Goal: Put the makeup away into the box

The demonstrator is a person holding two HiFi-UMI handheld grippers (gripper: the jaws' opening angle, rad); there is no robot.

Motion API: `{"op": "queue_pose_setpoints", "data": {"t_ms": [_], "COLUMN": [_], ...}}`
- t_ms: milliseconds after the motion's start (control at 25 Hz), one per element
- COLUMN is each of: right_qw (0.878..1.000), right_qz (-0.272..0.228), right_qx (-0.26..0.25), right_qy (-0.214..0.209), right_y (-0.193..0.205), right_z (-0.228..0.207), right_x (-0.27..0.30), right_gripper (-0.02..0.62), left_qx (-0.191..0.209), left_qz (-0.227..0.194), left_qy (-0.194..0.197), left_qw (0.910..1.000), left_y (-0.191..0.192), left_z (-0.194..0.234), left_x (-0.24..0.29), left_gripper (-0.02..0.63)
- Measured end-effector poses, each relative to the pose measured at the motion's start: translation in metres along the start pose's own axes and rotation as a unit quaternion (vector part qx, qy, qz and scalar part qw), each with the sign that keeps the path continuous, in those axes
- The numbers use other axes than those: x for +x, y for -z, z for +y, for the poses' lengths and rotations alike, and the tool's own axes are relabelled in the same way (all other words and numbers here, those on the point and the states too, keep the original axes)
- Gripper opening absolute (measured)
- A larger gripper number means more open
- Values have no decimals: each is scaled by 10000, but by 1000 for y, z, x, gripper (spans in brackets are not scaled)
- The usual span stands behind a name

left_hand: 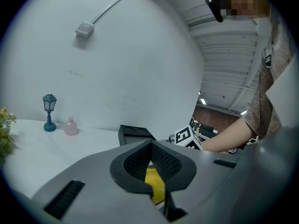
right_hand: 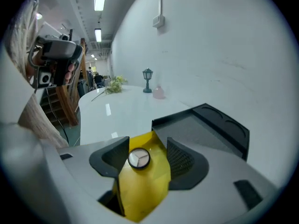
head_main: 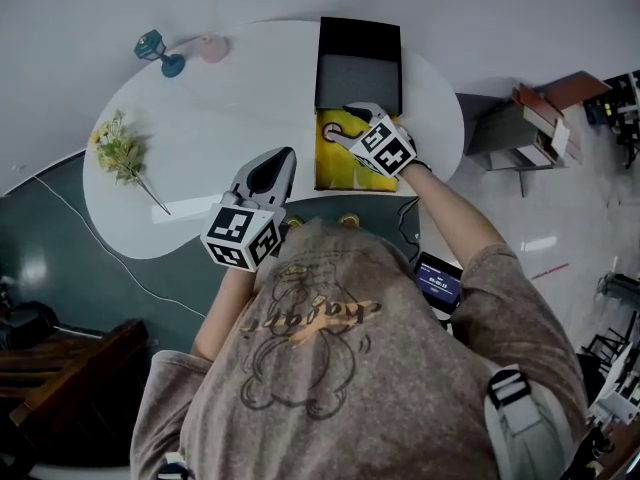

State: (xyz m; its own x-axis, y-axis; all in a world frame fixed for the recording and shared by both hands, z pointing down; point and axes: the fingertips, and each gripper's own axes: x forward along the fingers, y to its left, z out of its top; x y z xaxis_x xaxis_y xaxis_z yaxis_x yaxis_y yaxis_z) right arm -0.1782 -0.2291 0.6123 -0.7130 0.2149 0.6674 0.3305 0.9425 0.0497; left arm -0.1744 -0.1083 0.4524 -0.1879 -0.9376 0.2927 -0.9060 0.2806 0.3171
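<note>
A black box (head_main: pixel 358 30) stands open at the far side of the white table (head_main: pixel 200 88), its grey inside bare. In front of it lies a yellow mat (head_main: pixel 333 165). A round compact (head_main: pixel 330 127) with pale pink shades rests on that mat. My right gripper (head_main: pixel 352 116) hovers just above it, open. In the right gripper view the compact (right_hand: pixel 138 158) shows between the pads, close to the left one, with a gap to the other. My left gripper (head_main: pixel 288 154) is shut and empty near the table's front edge, left of the mat.
At the table's far left stand a small teal lamp (head_main: pixel 158 50) and a pink bottle (head_main: pixel 212 48). A flower sprig (head_main: pixel 122 148) lies at the left. Two small gold items (head_main: pixel 293 223) sit by the front edge. Shelving (head_main: pixel 520 128) stands right of the table.
</note>
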Motion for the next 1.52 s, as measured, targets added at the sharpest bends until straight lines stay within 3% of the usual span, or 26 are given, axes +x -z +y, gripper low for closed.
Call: {"op": "queue_pose_setpoints", "data": {"t_ms": [320, 840, 1160, 1360, 1520], "right_qw": [9963, 9826, 9513, 9295, 9174], "right_qz": [-733, -1446, -2211, -2403, -2443], "right_qx": [162, 436, 1364, 1732, 1889], "right_qy": [418, 1083, 1661, 2197, 2511], "right_y": [-41, -55, -61, -47, -37], "right_z": [-12, -4, 3, 7, 11], "right_x": [-72, -190, -228, -243, -243], "right_gripper": [257, 241, 233, 216, 164], "left_qx": [182, 424, 411, 363, 315], "left_qz": [55, 49, -69, -152, -218], "left_qy": [574, 1086, 1055, 928, 818], "left_qw": [9982, 9932, 9935, 9949, 9959], "left_y": [-6, -16, -25, -26, -26], "left_z": [-26, -55, -55, -46, -37], "left_x": [26, 40, 36, 32, 29], "left_gripper": [21, 21, 21, 21, 21]}}
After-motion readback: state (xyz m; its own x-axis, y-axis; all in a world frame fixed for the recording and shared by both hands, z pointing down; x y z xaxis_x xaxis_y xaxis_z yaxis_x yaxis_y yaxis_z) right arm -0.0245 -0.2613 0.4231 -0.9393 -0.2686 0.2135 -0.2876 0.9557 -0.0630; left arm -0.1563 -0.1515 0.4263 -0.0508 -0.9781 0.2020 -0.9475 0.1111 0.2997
